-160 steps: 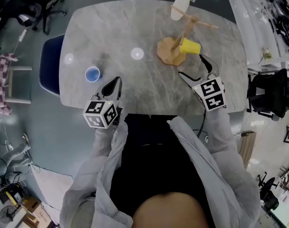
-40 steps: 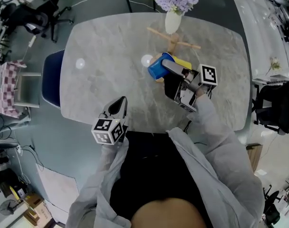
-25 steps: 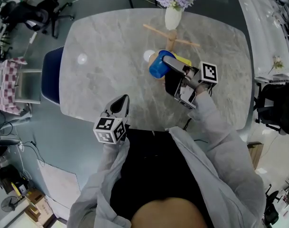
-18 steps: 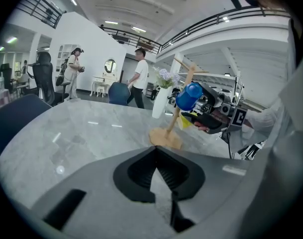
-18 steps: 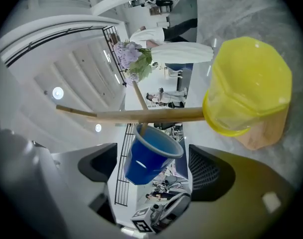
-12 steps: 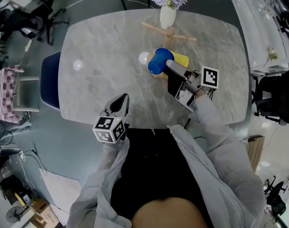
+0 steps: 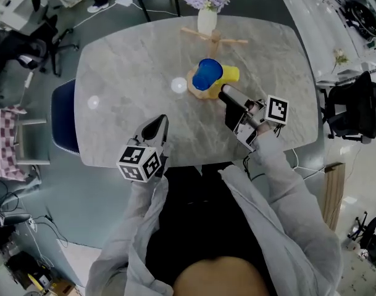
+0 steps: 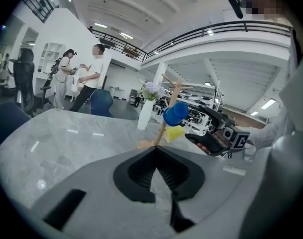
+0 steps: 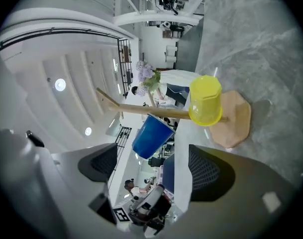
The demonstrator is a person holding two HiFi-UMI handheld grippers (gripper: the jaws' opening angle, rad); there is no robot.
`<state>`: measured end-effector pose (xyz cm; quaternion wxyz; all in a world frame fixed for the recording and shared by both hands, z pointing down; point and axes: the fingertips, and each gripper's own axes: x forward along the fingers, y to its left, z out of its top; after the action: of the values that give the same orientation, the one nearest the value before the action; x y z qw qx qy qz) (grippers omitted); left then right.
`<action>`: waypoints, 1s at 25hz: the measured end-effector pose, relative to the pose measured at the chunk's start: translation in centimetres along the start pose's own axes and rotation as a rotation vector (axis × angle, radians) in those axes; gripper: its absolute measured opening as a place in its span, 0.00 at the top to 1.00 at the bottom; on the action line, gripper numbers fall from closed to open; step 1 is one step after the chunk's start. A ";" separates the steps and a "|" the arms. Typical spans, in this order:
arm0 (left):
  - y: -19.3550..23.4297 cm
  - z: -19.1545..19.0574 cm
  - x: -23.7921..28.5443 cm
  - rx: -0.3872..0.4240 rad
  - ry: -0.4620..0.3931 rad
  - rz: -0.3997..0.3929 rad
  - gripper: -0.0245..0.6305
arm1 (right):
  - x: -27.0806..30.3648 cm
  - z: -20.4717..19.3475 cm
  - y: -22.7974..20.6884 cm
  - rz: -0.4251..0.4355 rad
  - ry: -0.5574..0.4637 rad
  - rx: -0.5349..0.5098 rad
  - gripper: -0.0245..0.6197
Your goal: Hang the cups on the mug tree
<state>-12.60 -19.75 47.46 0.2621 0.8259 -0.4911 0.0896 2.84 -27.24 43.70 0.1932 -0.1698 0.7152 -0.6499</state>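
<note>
Grippers: our left gripper sits closed, empty; our right gripper has just been opening, fingers wide, nothing between. Just past them the blue plastic cup, released, hangs on the wooden mug tree beside the yellow plastic cup: hanging looks done. Beyond, a white flower vase, clear of our retreat.

table: grey marble | chair: blue, at left edge | floor: dark grey | ceiling: white, lit

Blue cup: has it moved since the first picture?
Yes. The blue cup stood on the table left of the mug tree; now it hangs on that tree, beside the yellow cup.
</note>
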 end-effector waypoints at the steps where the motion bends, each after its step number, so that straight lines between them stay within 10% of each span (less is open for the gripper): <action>1: -0.1 0.4 0.0 0.012 -0.002 -0.016 0.95 | -0.3 -0.2 0.1 -0.014 -0.011 -0.024 0.28; 25: -3.7 5.1 -0.6 0.125 -0.055 -0.268 0.95 | -9.2 -2.5 7.5 -0.558 -0.391 -1.064 0.51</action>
<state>-10.29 -20.57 41.68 0.2062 0.9010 -0.3768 0.0613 9.63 -19.85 36.90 0.0325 -0.5383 0.8209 -0.1881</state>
